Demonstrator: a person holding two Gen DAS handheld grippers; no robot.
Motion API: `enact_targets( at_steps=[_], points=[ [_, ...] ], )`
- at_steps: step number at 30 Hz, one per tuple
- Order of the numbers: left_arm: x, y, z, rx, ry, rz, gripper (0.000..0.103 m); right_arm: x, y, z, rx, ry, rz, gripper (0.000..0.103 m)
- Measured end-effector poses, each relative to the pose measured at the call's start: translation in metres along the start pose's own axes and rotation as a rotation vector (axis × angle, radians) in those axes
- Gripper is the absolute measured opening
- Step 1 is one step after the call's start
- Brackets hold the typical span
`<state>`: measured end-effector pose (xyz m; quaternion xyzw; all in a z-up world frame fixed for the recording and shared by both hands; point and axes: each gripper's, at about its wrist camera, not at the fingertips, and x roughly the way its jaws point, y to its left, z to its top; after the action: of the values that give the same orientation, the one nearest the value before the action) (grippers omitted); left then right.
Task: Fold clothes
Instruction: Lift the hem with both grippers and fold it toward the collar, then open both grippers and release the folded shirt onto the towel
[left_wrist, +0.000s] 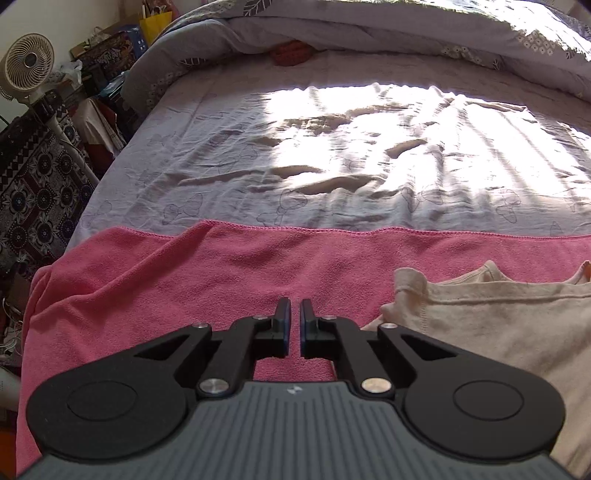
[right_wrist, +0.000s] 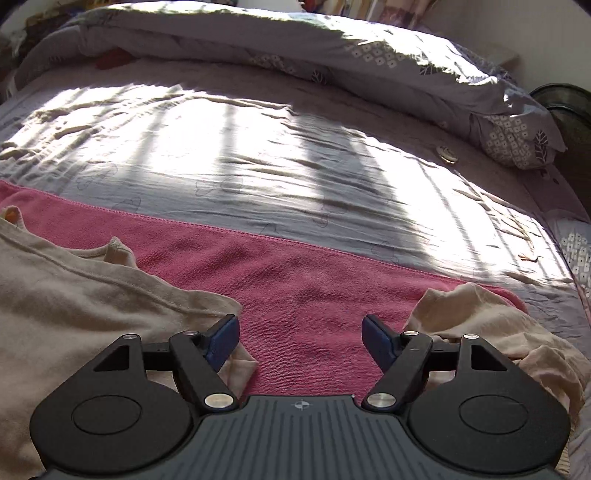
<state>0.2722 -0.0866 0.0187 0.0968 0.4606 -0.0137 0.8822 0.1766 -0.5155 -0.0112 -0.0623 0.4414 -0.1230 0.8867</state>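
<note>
One cream shirt (left_wrist: 491, 325) lies on one pink towel (left_wrist: 177, 280) at the near edge of the bed (left_wrist: 332, 155). The left gripper (left_wrist: 294, 314) is pressed together with nothing between its two fingers. The right gripper (right_wrist: 300, 334) is spread wide above the towel, empty, with cream cloth beside each finger.

A cream garment (left_wrist: 498, 325) lies rumpled on the pink towel (left_wrist: 221, 273), neckline facing the bed's far side

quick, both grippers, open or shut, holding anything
left gripper: shut, holding nothing, over the pink towel.
right gripper: open, holding nothing, beside the beige shirt.
</note>
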Motion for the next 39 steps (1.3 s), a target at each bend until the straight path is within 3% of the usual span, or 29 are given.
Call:
enact_targets(
  at_steps=[2, 4, 7, 12, 15, 18, 20, 21, 23, 25, 27, 28, 32, 34, 37, 39],
  points=[
    [-0.017, -0.005, -0.009, 0.034, -0.013, -0.018, 0.003, -0.019, -0.018, -0.008, 0.064, -0.014, -0.017, 0.074],
    [-0.033, -0.017, -0.023, 0.071, -0.008, -0.069, 0.003, -0.039, -0.022, -0.019, 0.082, -0.018, 0.022, 0.074],
    [-0.059, -0.050, -0.056, 0.180, 0.018, -0.161, 0.005, -0.072, 0.001, -0.045, 0.002, 0.004, 0.163, 0.074],
    [-0.076, -0.100, -0.112, 0.344, 0.100, -0.271, 0.022, -0.100, 0.064, -0.099, -0.221, 0.096, 0.339, 0.073],
    [-0.060, -0.104, -0.137, 0.375, 0.148, -0.181, 0.024, -0.102, 0.084, -0.122, -0.338, 0.138, 0.312, 0.071],
    [-0.059, -0.086, -0.142, 0.332, 0.124, -0.152, 0.035, -0.094, 0.069, -0.139, -0.337, 0.177, 0.153, 0.071],
    [-0.058, -0.077, -0.141, 0.349, 0.110, -0.063, 0.036, -0.090, 0.047, -0.145, -0.279, 0.200, 0.035, 0.071],
    [-0.055, -0.072, -0.142, 0.355, 0.108, -0.016, 0.046, -0.088, 0.036, -0.146, -0.244, 0.211, -0.032, 0.071],
    [-0.054, -0.059, -0.138, 0.315, 0.113, -0.002, 0.057, -0.088, 0.019, -0.148, -0.203, 0.219, -0.149, 0.071],
    [-0.056, -0.054, -0.135, 0.299, 0.117, 0.022, 0.057, -0.095, 0.006, -0.146, -0.140, 0.213, -0.127, 0.071],
    [-0.063, -0.060, -0.135, 0.329, 0.101, 0.104, 0.048, -0.109, 0.013, -0.147, -0.144, 0.168, -0.028, 0.071],
    [-0.068, -0.063, -0.135, 0.335, 0.091, 0.102, 0.048, -0.117, 0.017, -0.148, -0.146, 0.145, 0.022, 0.071],
    [-0.091, -0.076, -0.135, 0.322, 0.059, -0.030, 0.051, -0.128, 0.054, -0.153, -0.219, 0.088, 0.143, 0.071],
    [-0.094, -0.091, -0.138, 0.362, 0.046, -0.044, 0.053, -0.125, 0.068, -0.150, -0.203, 0.079, 0.194, 0.071],
    [-0.080, -0.111, -0.146, 0.428, 0.063, 0.031, 0.054, -0.122, 0.086, -0.148, -0.234, 0.055, 0.223, 0.071],
    [-0.062, -0.110, -0.155, 0.433, 0.116, 0.130, 0.056, -0.112, 0.086, -0.148, -0.260, 0.072, 0.182, 0.071]
  ],
)
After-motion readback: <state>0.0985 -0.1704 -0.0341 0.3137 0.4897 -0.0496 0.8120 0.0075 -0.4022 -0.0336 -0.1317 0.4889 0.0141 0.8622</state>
